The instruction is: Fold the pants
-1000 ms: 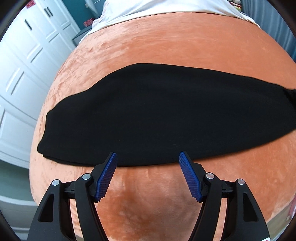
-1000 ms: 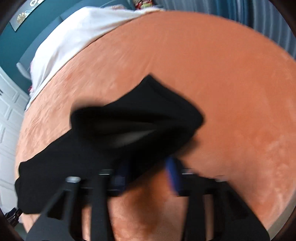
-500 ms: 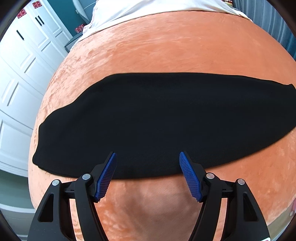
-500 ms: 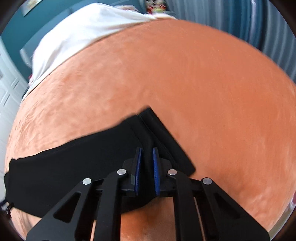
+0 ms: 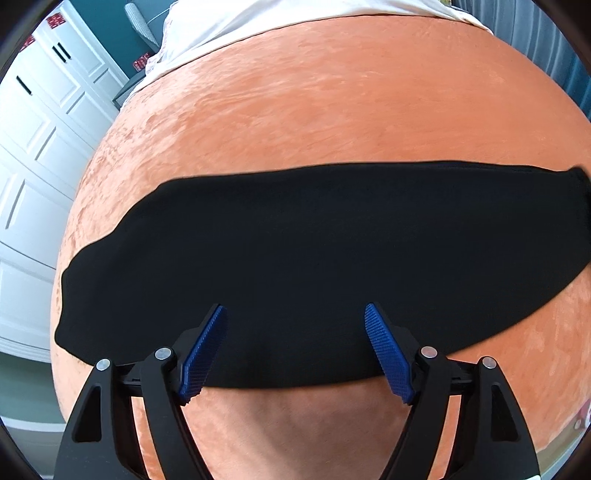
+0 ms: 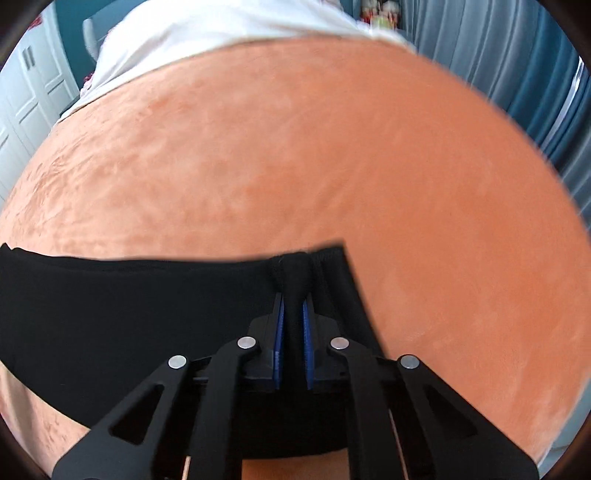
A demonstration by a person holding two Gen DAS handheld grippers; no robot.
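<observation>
Black pants (image 5: 314,258) lie flat as a long band across an orange bedspread (image 5: 351,110). My left gripper (image 5: 295,314) is open and empty, its blue pads over the pants' near edge at the middle. In the right wrist view the pants (image 6: 129,306) stretch to the left. My right gripper (image 6: 293,306) is shut on a bunched fold of the pants at their right end, by the waistband (image 6: 332,277).
A white sheet (image 5: 277,18) covers the far end of the bed. White wardrobe doors (image 5: 33,147) stand to the left. Grey-blue curtains (image 6: 517,74) hang at the right. The bedspread (image 6: 314,147) is bare beyond the pants.
My right gripper closed on the pants' right end and pulled it flat; the raised fold is down. My left gripper moved forward over the pants' near edge, still open.
</observation>
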